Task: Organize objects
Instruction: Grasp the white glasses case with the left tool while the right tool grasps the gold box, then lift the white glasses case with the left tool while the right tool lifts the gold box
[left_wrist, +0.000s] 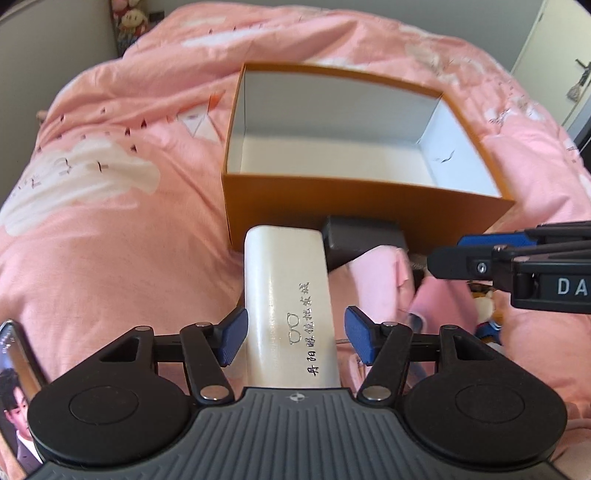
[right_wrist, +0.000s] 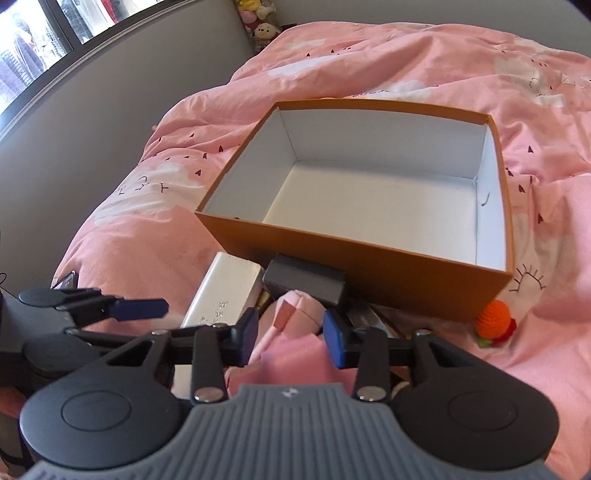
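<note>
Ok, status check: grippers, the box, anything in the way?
Left gripper open astride white glasses case. Right gripper open over pink cloth. Orange box empty. Dark case against its front wall.

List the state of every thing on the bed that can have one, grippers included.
Orange box: lidless, empty, upright.
White glasses case: shut, lying flat, between the left pads.
Left gripper: open, right pad clear of the case.
Right gripper: part closed around a pink item; contact unclear.
Phone: screen lit.
</note>
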